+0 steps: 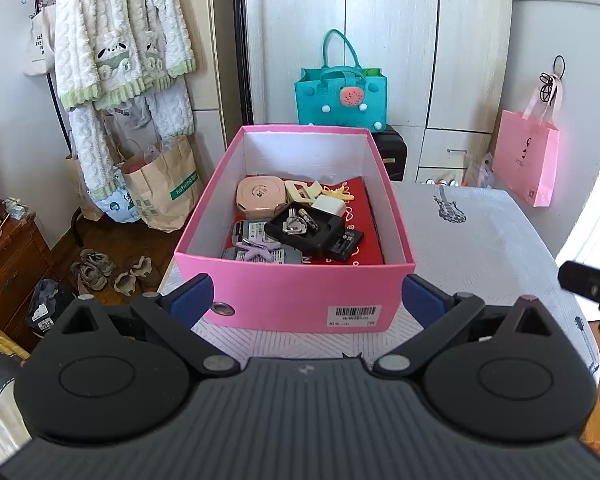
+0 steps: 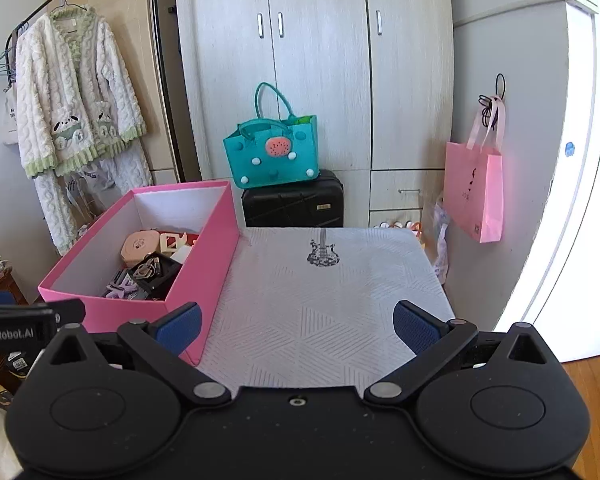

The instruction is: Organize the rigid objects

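A pink cardboard box stands on the white patterned table, and several small rigid items lie inside it: a round pink case, a black tray with keys, a white charger, a black battery and a lilac hair clip. My left gripper is open just in front of the box's near wall, holding nothing. From the right wrist view the pink box is at the left. My right gripper is open over the bare tablecloth.
A teal handbag rests on a black suitcase before the wardrobe. A pink paper bag hangs at the right. A robe, paper bags and shoes are left of the table.
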Available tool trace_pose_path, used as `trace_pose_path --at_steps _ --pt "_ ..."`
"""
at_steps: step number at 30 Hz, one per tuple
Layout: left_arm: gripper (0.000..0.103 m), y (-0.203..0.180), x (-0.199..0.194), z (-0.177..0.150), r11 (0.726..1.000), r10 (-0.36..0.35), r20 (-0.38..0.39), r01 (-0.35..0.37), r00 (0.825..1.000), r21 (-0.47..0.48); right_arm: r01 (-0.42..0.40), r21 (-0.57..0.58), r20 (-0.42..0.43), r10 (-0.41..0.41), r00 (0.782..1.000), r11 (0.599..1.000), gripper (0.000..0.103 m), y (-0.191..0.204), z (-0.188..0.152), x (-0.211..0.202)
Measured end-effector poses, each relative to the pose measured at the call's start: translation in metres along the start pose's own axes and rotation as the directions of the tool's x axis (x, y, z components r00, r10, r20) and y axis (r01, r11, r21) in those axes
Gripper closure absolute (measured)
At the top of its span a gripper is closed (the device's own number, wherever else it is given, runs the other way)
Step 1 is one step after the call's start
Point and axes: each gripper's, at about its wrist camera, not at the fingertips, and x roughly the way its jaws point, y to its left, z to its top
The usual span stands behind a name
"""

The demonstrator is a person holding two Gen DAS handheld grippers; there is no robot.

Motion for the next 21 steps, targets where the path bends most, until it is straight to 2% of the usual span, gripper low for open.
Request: trace_pose_path --at_steps 10,21 --pt "0.001 -0.005 -0.001 -0.005 0.999 -0.035 -0.008 0.035 0.999 0.042 0.012 -0.019 0.005 -0.011 1.000 1.000 0.000 0.002 -0.005 -0.003" --pt "0.001 -0.002 -0.011 -0.011 0.999 -0.011 0.040 0.010 0.999 0.036 0.012 -0.018 0.021 -0.011 1.000 1.000 0.000 0.002 -0.008 -0.003"
